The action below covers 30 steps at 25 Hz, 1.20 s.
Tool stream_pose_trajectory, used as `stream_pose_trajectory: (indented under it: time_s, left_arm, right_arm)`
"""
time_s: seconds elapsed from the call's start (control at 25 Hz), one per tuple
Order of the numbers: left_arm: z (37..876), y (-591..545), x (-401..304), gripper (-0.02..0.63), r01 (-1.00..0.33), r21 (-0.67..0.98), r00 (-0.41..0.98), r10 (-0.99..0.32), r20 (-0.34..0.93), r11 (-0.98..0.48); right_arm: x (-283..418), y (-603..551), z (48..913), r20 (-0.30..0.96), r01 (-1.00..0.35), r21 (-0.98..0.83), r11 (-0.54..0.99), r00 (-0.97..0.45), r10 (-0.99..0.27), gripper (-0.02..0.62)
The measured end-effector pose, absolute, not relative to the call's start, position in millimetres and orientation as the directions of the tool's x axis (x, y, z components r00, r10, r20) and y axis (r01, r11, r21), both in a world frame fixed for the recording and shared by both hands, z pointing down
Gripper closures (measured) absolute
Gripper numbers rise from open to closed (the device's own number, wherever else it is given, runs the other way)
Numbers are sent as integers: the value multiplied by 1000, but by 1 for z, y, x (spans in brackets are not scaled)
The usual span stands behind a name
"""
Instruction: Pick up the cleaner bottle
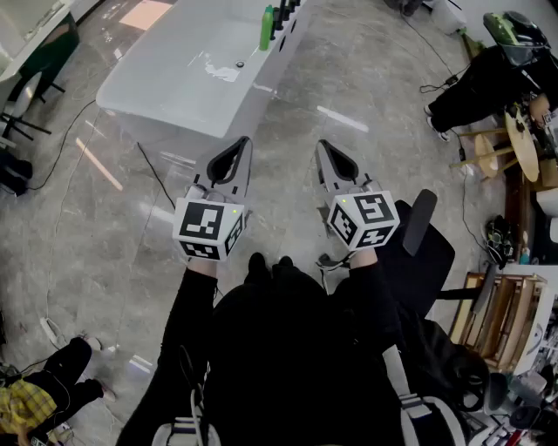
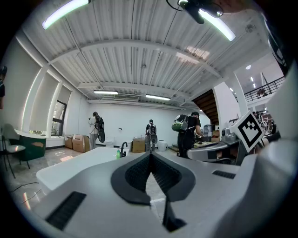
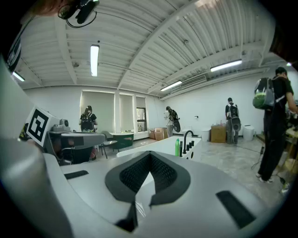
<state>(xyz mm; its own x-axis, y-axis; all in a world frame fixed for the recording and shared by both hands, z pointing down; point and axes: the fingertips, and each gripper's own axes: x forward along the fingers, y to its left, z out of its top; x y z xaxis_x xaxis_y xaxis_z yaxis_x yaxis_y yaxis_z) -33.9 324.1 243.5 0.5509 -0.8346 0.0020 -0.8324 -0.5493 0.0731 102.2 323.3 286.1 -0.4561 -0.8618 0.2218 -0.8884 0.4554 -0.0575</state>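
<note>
The cleaner bottle (image 1: 266,28) is green and stands upright on the far rim of a white bathtub (image 1: 174,96), beside a black faucet (image 1: 281,17). Both grippers are held side by side over the floor, well short of the tub. My left gripper (image 1: 245,140) is shut with nothing in it, and my right gripper (image 1: 321,144) is shut and empty as well. In the left gripper view the bottle (image 2: 118,154) shows small and far off, left of the closed tips (image 2: 150,155). In the right gripper view the bottle (image 3: 177,148) stands right of the closed tips (image 3: 150,153).
A black office chair (image 1: 425,246) is close on my right. Cables (image 1: 453,52) lie across the marble floor. Cluttered shelves (image 1: 506,314) line the right side. Several people (image 2: 150,134) stand at the back of the room near cardboard boxes (image 2: 80,142).
</note>
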Motion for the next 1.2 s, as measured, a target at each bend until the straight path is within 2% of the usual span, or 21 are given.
stream_pose_trajectory:
  time_s: [0.64, 1.2]
  left_arm:
    - [249, 272, -40, 598, -834, 69, 549, -836, 14, -547]
    - [260, 160, 2, 597, -834, 94, 547, -837, 16, -543]
  right_arm:
    - [93, 278, 304, 256, -879, -101, 466, -476, -841, 594]
    - [138, 164, 315, 275, -891, -120, 438, -454, -847, 594]
